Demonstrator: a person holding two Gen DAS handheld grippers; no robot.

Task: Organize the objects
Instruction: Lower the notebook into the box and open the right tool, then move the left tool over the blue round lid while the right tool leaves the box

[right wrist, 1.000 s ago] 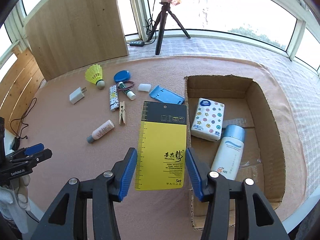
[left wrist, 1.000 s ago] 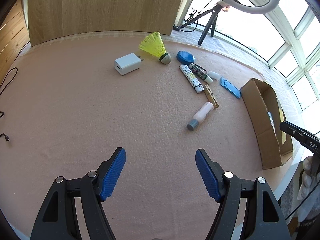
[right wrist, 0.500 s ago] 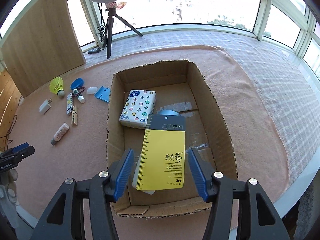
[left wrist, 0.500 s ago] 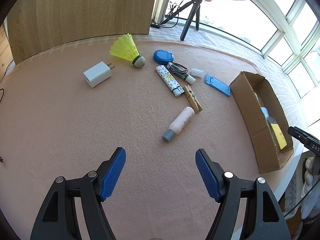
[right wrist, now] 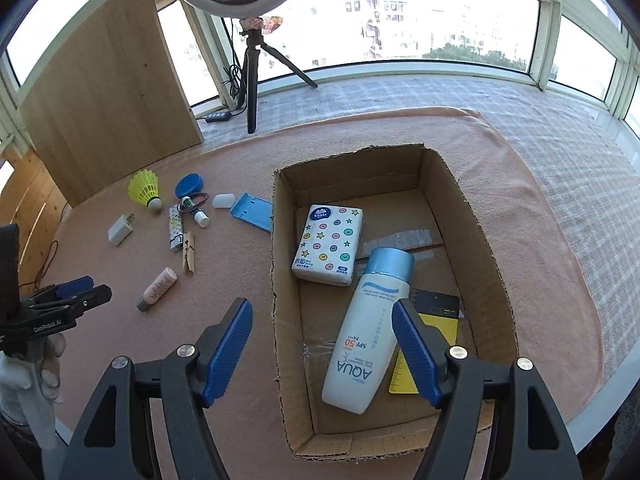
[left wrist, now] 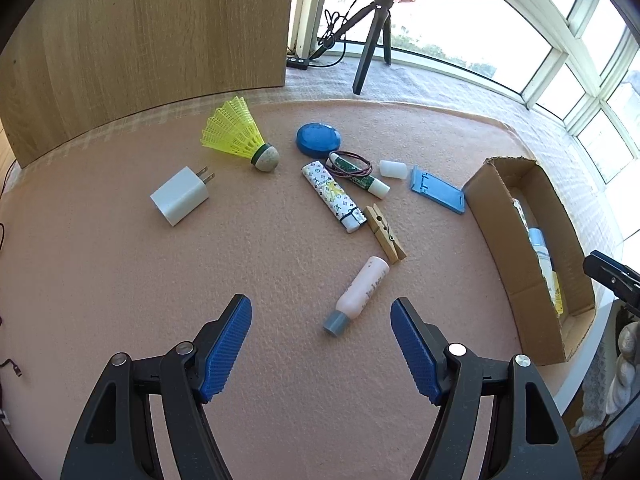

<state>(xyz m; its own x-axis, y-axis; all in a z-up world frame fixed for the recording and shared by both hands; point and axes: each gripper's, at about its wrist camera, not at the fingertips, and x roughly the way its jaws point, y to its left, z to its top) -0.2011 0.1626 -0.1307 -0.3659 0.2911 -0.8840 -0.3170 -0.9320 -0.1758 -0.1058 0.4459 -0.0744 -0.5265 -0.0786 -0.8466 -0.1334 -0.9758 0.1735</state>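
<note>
Three things already lie in the cardboard box (right wrist: 476, 240): a tissue pack (right wrist: 330, 244), a sunscreen bottle (right wrist: 366, 332) and a yellow card (right wrist: 430, 344). Nine or so, among them a pink bottle (left wrist: 360, 292), clothespin (left wrist: 385, 233) and shuttlecock (left wrist: 238, 134), wait on the mat (left wrist: 120, 280). The right gripper (right wrist: 322, 350) is opening over the box, holding nothing; the left gripper (left wrist: 321, 354) hangs spread and empty near the pink bottle.

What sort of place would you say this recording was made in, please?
Probably a home sunroom or enclosed balcony set up for filming: curved windows wrap around it, a ring light on a tripod stands by them, and household odds lie on a pink mat.
</note>
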